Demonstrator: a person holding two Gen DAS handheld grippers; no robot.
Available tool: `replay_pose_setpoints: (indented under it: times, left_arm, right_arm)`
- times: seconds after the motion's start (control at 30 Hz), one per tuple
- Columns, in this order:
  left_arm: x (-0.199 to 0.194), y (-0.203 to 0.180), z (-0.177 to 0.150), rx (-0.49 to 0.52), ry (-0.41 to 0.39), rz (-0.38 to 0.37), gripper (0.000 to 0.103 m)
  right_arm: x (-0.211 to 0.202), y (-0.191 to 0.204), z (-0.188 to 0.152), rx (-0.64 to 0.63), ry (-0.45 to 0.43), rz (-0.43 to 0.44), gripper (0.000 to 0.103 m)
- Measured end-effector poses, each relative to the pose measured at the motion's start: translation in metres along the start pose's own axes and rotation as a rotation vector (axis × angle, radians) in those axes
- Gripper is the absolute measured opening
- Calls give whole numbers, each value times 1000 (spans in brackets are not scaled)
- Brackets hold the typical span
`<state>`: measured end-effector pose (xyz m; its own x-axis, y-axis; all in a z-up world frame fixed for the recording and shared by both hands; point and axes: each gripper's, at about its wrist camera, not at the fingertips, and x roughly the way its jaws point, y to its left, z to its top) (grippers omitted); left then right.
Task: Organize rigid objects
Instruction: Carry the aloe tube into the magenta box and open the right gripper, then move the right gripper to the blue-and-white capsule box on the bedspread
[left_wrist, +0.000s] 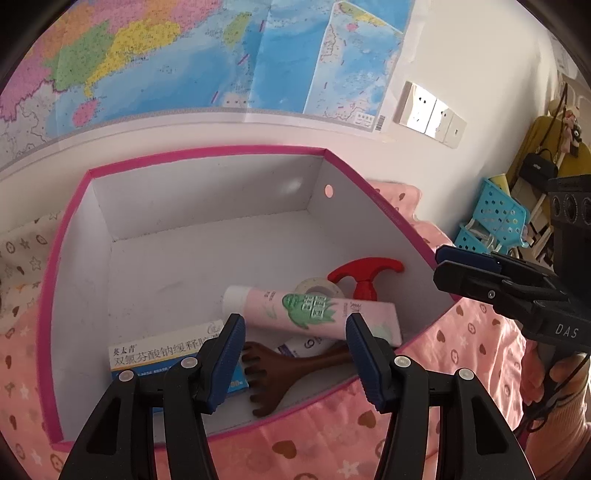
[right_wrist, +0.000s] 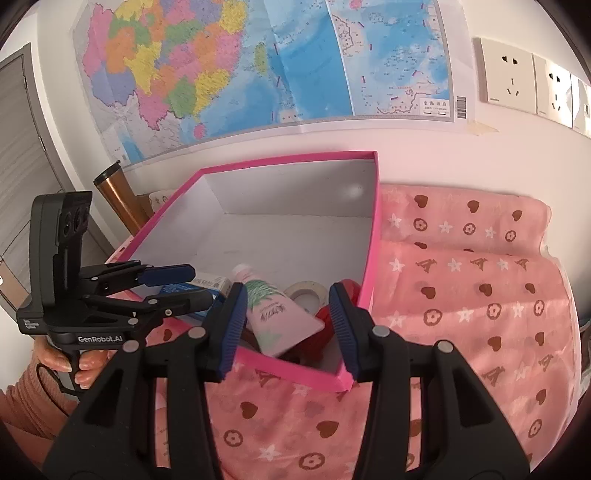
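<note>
A: What does the left wrist view give you that the right one lacks?

B: The whole floor of the pink box (left_wrist: 207, 155). Just ahead of the left gripper (left_wrist: 295, 332), whose jaws stand apart and empty, lies a brown wooden massage comb (left_wrist: 291, 365), running between the fingertips. Beyond it is the pink tube (left_wrist: 314, 314), with a white tape roll (left_wrist: 319, 288) and a red T-shaped handle (left_wrist: 364, 275) further ahead to the right. A medicine carton (left_wrist: 166, 354) sits ahead to the left, partly behind the left finger.

A: And the right wrist view?

B: It shows the box's outer near corner (right_wrist: 306, 376) directly between the fingers of the right gripper (right_wrist: 288, 328), also spread wide, holding nothing. The tube (right_wrist: 273, 317) leans just ahead of it, the tape roll (right_wrist: 306, 293) behind. The comb is hidden there. The left gripper (right_wrist: 184, 284) appears off to its left, jaws parted, over the box's edge.

A: Any writing?

B: The carton reads 英太青 and 双氯芬酸钠缓释; the rest is covered. The tube has green characters, too blurred to read. The gripper bodies carry "DAS" in the left view and "GenRobot.AI" in the right. The wall map (right_wrist: 258, 66) has an inset with small characters I cannot make out reliably.

A: What's under the box?

B: A pink cloth (right_wrist: 461, 295) printed with hearts, stars and the letter A.
</note>
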<state>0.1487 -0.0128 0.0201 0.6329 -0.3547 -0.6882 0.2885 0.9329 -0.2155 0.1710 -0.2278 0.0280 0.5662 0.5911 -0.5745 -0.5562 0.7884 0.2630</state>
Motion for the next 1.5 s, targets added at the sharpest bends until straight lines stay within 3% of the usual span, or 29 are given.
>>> replay_pose_setpoints:
  times: [0.57, 0.87, 1.13, 1.33, 1.5]
  left_arm:
    - [-90, 4, -42, 10, -158, 22, 60]
    - [-100, 28, -84, -76, -96, 87, 60]
    - [-85, 21, -115, -102, -24, 23, 60]
    - [-70, 11, -125, -94, 19, -3, 60]
    - [-73, 24, -133, -133, 25, 32, 60]
  right_arm:
    - [-40, 25, -34, -12, -20, 147, 52]
    - [-29, 48, -76, -29, 89, 228, 52]
    - [-13, 39, -114, 48, 197, 217, 52]
    - [-19, 22, -134, 122, 225, 187, 52]
    - [-23, 46, -138, 68, 239, 266, 52]
